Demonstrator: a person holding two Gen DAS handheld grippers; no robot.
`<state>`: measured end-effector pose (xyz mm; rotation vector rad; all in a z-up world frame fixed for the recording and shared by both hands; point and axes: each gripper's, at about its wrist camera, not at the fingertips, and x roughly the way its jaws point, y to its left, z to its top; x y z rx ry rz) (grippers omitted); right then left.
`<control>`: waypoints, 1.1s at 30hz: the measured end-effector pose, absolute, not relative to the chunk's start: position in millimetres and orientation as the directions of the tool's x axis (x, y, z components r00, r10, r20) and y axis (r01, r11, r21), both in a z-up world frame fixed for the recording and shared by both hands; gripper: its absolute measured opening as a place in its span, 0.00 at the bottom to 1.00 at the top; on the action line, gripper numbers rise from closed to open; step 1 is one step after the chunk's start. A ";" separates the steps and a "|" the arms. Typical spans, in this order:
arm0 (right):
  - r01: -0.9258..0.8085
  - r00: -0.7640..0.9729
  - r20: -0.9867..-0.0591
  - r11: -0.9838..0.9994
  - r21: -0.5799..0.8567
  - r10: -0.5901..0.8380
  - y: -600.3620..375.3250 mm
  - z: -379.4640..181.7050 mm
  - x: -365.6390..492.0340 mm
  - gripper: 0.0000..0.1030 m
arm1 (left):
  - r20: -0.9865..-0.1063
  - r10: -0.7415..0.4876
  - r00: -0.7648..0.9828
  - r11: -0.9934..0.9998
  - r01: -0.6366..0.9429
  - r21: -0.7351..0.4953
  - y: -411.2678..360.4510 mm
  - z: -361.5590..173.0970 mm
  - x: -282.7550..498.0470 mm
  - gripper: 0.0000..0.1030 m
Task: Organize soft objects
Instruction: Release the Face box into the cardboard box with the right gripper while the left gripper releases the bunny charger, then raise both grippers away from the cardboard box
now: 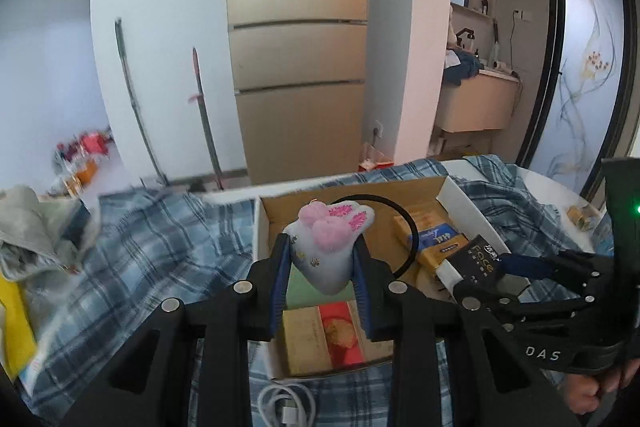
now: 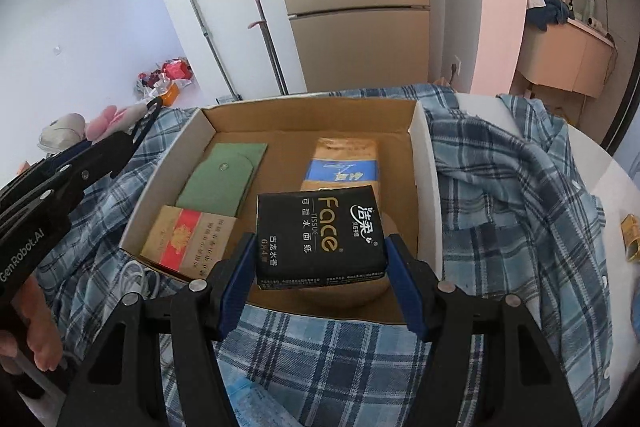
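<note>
My left gripper (image 1: 321, 259) is shut on a white plush bunny with pink pom-poms (image 1: 326, 247) and holds it above the near left part of an open cardboard box (image 1: 260, 227). My right gripper (image 2: 320, 255) is shut on a black Face tissue pack (image 2: 320, 235) and holds it over the box's (image 2: 424, 155) near edge. The right gripper with its pack also shows in the left wrist view (image 1: 480, 265). In the box lie a green envelope (image 2: 224, 175), a red and tan packet (image 2: 188, 239) and an orange and blue tissue pack (image 2: 344, 163).
A blue plaid shirt (image 2: 500, 195) covers the white table around the box. A white cable (image 1: 286, 403) lies in front of the box. A grey garment (image 1: 28, 227) and a yellow item (image 1: 12, 323) lie at the left. A fridge (image 1: 298, 67) stands behind.
</note>
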<state>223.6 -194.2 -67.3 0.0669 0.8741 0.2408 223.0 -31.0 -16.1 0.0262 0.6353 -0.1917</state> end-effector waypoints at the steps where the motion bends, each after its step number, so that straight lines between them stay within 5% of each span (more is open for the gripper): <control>1: -0.183 0.617 -0.751 0.971 0.153 0.234 -193.6 -67.7 223.5 0.61 | -0.601 -0.180 0.778 0.981 0.187 -0.052 -30.1 -19.4 225.2 0.30; 20: -0.139 0.552 -0.806 0.976 0.165 0.215 -197.2 -84.7 231.3 0.63 | -0.699 -0.143 0.701 0.982 0.187 -0.013 -38.2 -51.1 239.9 0.31; 21: -0.138 0.547 -0.809 0.977 0.165 0.214 -197.1 -85.6 231.5 0.63 | -0.703 -0.136 0.698 0.983 0.185 -0.006 -39.1 -51.5 240.0 0.35; 23: -0.135 0.549 -0.808 0.977 0.168 0.215 -197.1 -84.7 230.7 0.64 | -0.699 -0.132 0.703 0.984 0.179 -0.006 -39.4 -51.2 238.7 0.62; 24: -0.136 0.554 -0.804 0.976 0.170 0.217 -197.2 -83.5 230.4 0.66 | -0.690 -0.131 0.712 0.985 0.175 -0.007 -39.3 -50.2 237.2 0.68; 33: -0.090 0.667 -0.730 0.989 0.115 0.146 -202.0 -57.9 216.5 0.90 | -0.639 -0.129 0.759 0.983 0.184 0.021 -44.5 -31.8 227.5 0.72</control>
